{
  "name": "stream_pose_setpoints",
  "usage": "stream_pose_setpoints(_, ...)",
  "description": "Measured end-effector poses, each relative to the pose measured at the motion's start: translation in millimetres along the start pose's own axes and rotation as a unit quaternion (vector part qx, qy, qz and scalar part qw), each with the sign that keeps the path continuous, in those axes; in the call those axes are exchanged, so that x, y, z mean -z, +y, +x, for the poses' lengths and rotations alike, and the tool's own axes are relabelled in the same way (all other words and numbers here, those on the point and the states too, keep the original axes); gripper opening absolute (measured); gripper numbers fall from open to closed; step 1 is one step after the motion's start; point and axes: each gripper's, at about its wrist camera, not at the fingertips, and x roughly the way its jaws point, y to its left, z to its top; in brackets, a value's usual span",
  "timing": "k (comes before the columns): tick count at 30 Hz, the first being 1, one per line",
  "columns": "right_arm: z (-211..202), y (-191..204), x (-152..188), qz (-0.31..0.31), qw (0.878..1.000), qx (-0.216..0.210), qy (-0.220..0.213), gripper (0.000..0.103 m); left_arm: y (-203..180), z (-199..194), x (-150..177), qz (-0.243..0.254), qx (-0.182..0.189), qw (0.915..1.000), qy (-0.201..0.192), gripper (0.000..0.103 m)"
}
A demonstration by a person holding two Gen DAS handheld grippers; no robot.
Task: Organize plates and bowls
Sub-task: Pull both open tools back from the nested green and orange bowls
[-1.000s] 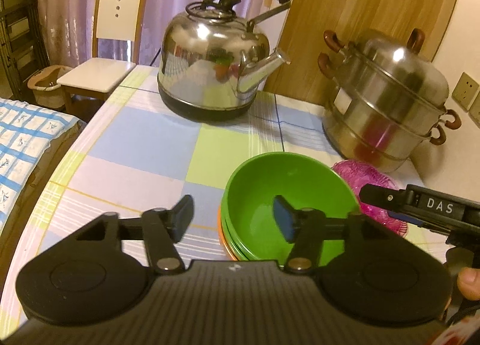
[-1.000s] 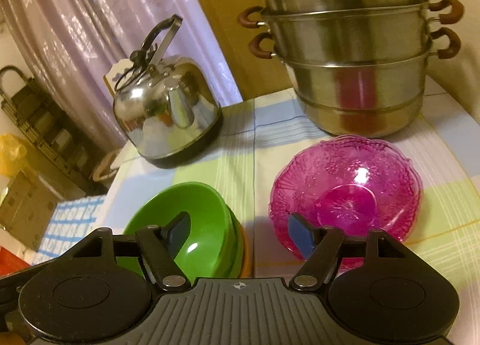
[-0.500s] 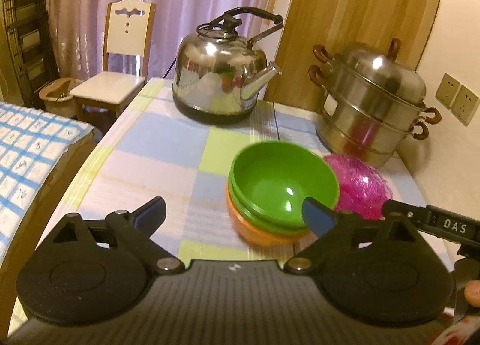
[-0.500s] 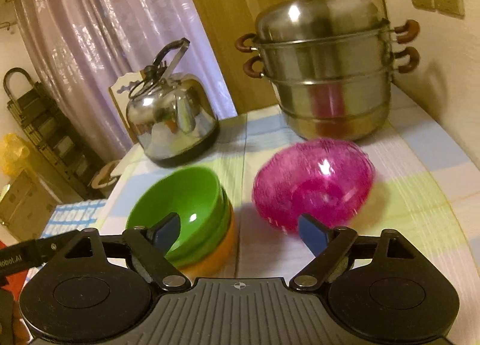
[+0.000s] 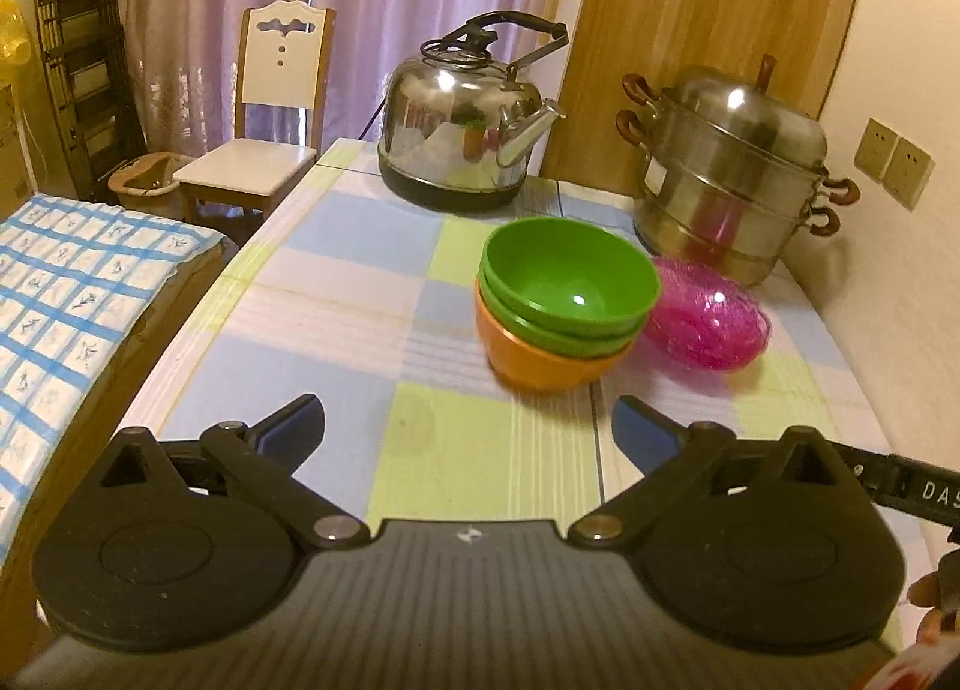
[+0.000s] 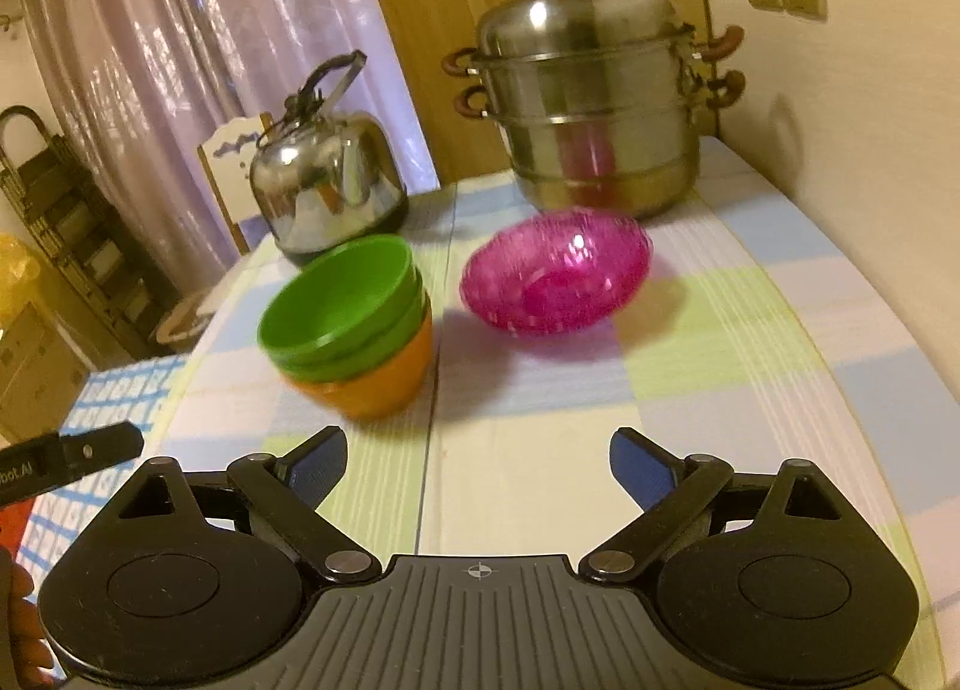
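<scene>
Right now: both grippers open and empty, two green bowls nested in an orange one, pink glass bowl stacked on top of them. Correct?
One error. The pink glass bowl is not on the stack; it sits on the table beside the green bowls and orange bowl, as the right wrist view shows. The rest holds: left gripper and right gripper open, empty.

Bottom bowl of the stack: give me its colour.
Orange. The bottom bowl sits under two green bowls; the left wrist view shows it best.

Purple curtains (image 5: 360,0), white chair (image 5: 264,144), wooden door (image 5: 708,30)
</scene>
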Motion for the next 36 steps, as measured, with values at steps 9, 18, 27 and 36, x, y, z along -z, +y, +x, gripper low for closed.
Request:
stream_pose_setpoints(9,-37.0,4.2,33.4,0.020,1.000,-0.002,0.009,0.094,1.1,-30.6,30.0,-0.007,-0.006,0.9996,0.027,0.101)
stream_pose_setpoints(18,-55.3,13.5,45.6,0.001,1.000,0.015,0.009,0.094,-1.3,-46.5,39.7,-0.009,-0.004,0.9995,0.031,0.100)
stream_pose_setpoints(27,-57.5,17.1,49.9,-0.018,0.999,0.032,-0.007,0.094,-6.1,-44.0,40.6,-0.009,0.005,0.9992,0.038,0.100)
stream_pose_setpoints(36,-49.9,15.7,48.6,-0.023,0.999,0.049,0.005,0.094,-6.8,-34.3,38.7,-0.011,0.014,0.9986,0.050,0.100)
